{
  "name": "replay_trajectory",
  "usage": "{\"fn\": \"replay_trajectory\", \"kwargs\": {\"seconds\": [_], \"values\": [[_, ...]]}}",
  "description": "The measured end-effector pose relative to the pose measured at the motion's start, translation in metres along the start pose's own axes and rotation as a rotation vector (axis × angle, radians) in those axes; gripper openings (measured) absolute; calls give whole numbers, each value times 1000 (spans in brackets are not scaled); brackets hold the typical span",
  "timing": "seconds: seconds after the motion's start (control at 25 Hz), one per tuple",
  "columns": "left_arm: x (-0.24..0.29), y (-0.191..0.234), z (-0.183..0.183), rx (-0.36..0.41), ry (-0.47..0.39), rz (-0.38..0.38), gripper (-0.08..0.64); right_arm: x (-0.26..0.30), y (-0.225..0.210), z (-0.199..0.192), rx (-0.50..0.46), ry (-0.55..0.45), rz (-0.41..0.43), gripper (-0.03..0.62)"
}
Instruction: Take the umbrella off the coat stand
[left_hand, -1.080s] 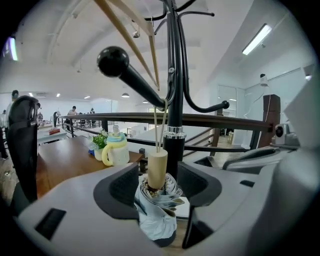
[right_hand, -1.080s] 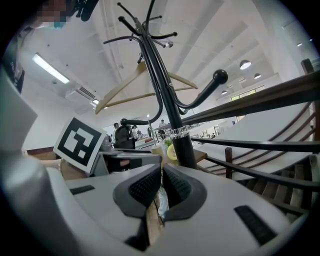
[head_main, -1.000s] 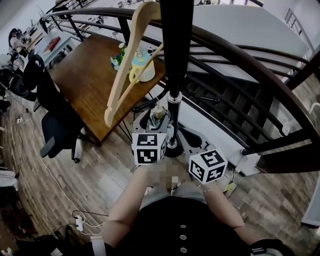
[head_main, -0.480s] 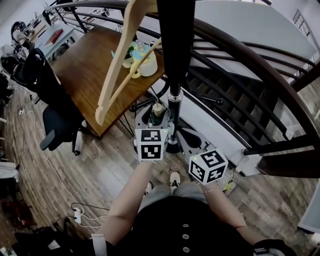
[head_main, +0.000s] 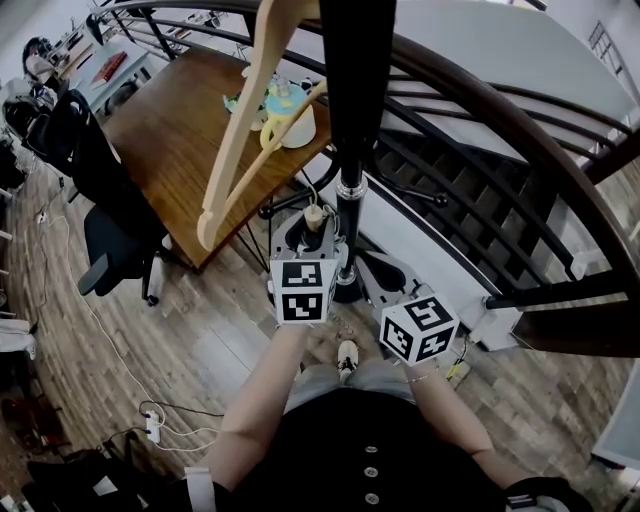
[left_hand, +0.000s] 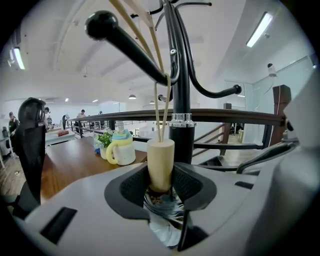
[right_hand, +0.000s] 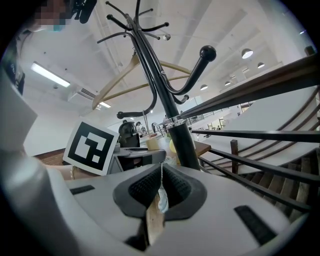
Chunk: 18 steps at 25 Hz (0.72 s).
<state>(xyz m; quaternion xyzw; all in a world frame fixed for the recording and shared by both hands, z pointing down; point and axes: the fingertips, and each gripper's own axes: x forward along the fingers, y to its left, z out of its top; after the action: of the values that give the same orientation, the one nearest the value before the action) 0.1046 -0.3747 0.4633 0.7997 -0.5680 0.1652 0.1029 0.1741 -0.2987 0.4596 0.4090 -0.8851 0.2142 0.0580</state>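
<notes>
Narrower than a second ago, the left gripper (left_hand: 161, 175) is closing its jaws on the cream-handled folding umbrella (left_hand: 160, 157), hung by thin cords (left_hand: 161, 115) from the black metal coat stand (left_hand: 181, 90). The right gripper (right_hand: 161, 187) clenches a thin tan strip (right_hand: 154, 220). Below lie a brown wooden table (head_main: 170, 150) and plank floor (head_main: 190, 340).

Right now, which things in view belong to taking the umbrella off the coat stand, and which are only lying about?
For the job: black metal coat stand; cream cylindrical umbrella handle; left gripper, jaws closing on that handle.
Lying about: pale wooden clothes hanger; white mug with yellow handle; brown wooden table; black office chair.
</notes>
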Motion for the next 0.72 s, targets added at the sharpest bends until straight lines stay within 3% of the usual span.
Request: {"fn": "replay_trajectory", "kwargs": {"seconds": [0.72], "values": [[-31,3,17,-29,-61,-43,146,6,14,15,-22,-48,12,31]]}}
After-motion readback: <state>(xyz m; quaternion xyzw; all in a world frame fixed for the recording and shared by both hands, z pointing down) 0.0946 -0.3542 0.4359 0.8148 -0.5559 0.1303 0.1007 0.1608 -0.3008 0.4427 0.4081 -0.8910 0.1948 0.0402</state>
